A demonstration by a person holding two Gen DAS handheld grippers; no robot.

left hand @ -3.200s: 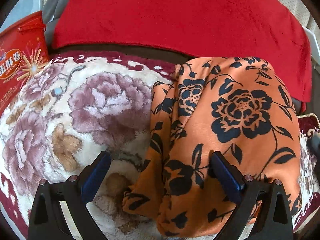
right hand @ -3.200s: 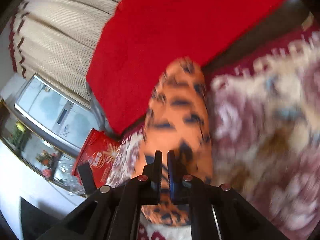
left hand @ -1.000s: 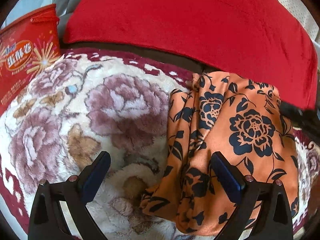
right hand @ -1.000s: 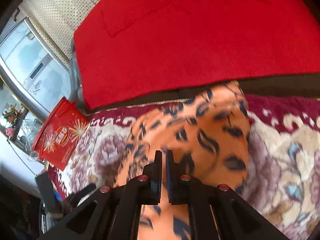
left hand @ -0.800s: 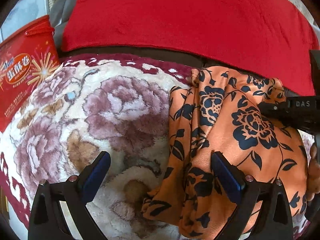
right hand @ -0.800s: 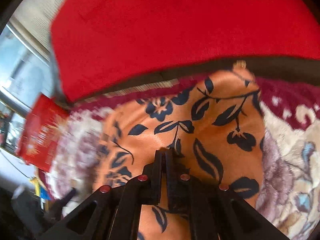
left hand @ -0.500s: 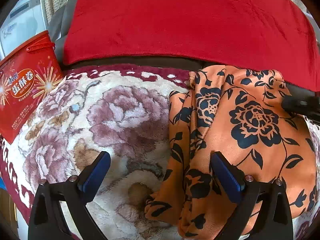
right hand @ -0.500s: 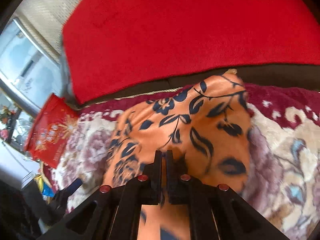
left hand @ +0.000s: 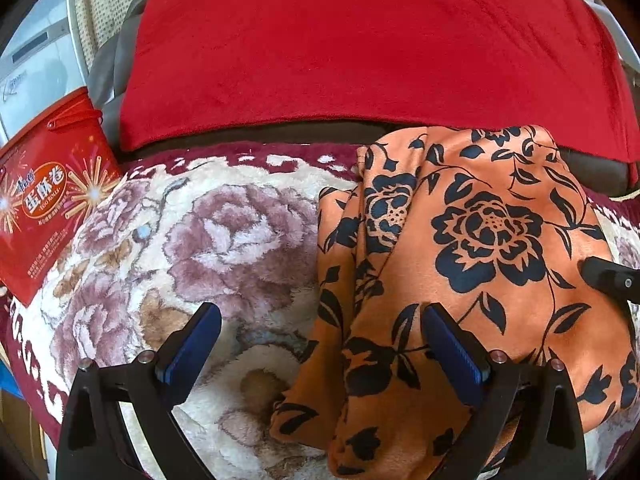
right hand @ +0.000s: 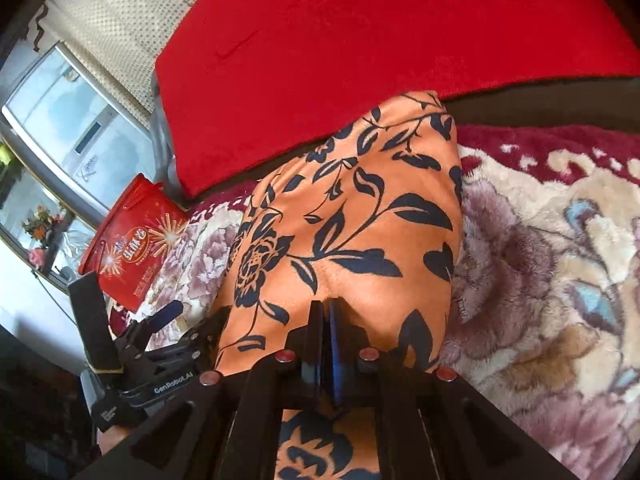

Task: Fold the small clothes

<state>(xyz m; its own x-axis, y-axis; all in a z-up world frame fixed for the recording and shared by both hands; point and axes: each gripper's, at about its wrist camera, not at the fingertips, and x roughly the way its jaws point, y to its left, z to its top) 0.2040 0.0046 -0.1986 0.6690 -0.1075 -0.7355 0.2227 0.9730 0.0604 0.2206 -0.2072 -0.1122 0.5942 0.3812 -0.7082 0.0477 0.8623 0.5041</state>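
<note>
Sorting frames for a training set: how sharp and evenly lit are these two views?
Left wrist view: sharp, strong fisheye bending, dark vignette corners, orange floral garment evenly lit. Right wrist view: slightly soft, garment print still legible, bright window washed out at left, lower left corner in deep shadow.

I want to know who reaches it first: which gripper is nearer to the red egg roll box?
Left. The left gripper hangs open over the floral blanket, between the red egg roll box and the orange floral garment. The right gripper sits shut on the garment's far side.
</note>
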